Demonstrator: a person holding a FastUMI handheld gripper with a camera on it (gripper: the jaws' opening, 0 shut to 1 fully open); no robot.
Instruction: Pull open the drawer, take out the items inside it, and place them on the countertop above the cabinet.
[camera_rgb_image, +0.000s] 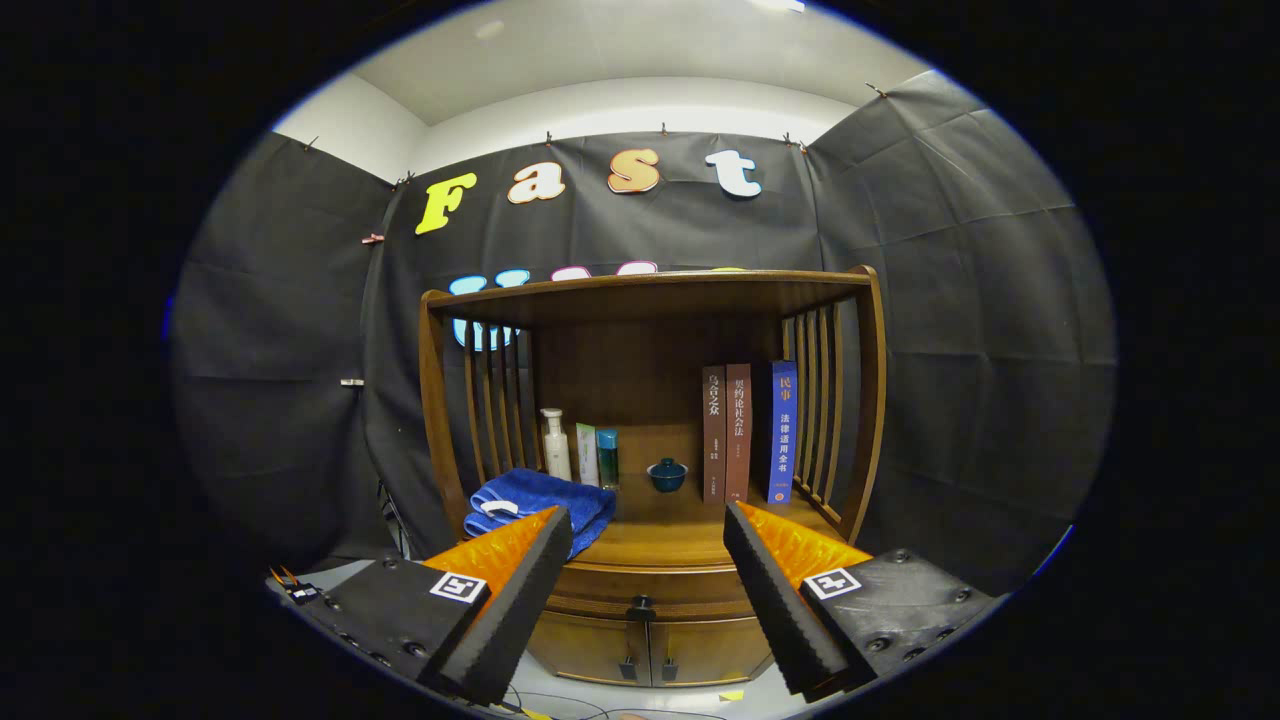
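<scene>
A dark wooden cabinet (650, 560) stands against the booth wall, some way ahead of me. Its drawer (645, 592) sits shut just under the countertop (660, 535), with a small dark knob (641, 605) in the middle. My gripper (648, 530) is open, its fingers spread wide and held in the air in front of the cabinet. The knob shows between and below the fingertips, well beyond them. Nothing is between the fingers.
On the countertop lie a folded blue towel (535, 500), a white bottle (556, 443), two small tubes (597, 455), a teal lidded cup (667, 474) and three upright books (748, 432). Slatted sides and a top shelf (650, 285) enclose it. Two lower doors (650, 650) sit under the drawer.
</scene>
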